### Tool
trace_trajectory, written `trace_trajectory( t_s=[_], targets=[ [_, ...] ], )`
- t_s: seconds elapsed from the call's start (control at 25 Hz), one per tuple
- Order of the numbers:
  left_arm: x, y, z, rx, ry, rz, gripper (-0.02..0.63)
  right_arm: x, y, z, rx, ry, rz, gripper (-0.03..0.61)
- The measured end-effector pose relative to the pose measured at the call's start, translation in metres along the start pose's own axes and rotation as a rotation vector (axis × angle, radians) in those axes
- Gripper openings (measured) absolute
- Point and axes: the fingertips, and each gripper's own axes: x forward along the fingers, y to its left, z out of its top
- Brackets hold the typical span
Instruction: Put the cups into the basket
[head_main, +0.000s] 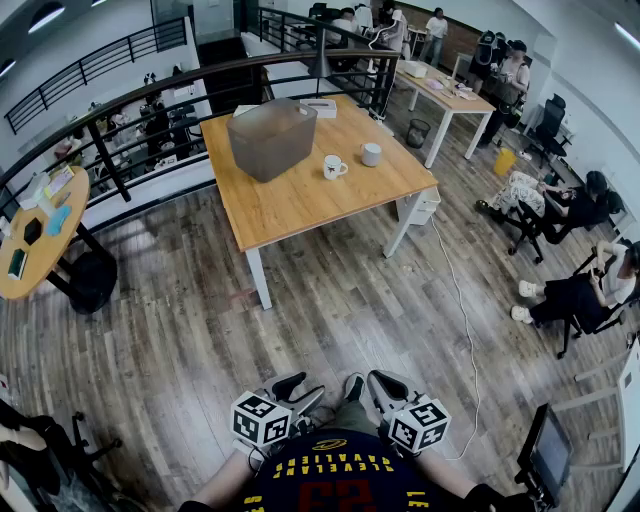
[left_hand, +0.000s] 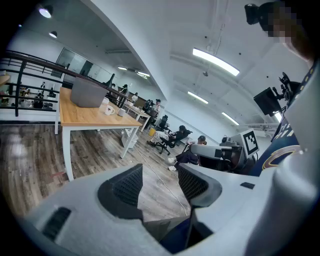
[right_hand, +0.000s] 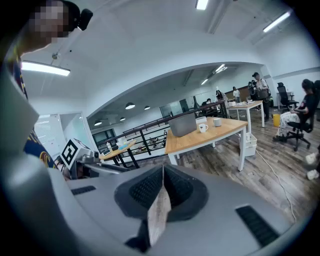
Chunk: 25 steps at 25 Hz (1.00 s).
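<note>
A white mug (head_main: 335, 167) and a grey cup (head_main: 371, 154) stand on the wooden table (head_main: 300, 205), beside the grey basket (head_main: 272, 137), well apart from us. We hold our left gripper (left_hand: 160, 182) with jaws apart and empty, our right gripper (right_hand: 162, 187) with jaws together.

Worn: a dark navy shirt (head_main: 335, 482) with yellow lettering, red numerals and a yellow oval emblem. The grey left gripper (head_main: 300, 392) and right gripper (head_main: 386, 390) have black ribbed pads (left_hand: 127, 185), each topped by a white cube (head_main: 262, 420) with black square markers.
</note>
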Motion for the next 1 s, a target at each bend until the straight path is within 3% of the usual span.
trace_trajectory(
  t_s=[0.52, 0.84, 1.0],
  targets=[
    [0.027, -0.001, 0.002, -0.031, 0.028, -0.004, 0.233, 0.002, -0.026, -0.004, 0.063, 0.011, 0.002, 0.021],
    [0.088, 0.013, 0.014, -0.066, 0.075, -0.007, 0.233, 0.023, -0.090, 0.008, 0.106, 0.032, -0.036, 0.023],
    [0.124, 0.018, 0.045, -0.048, 0.053, 0.009, 0.233, 0.035, -0.125, 0.029, 0.099, 0.029, -0.031, 0.023]
  ],
)
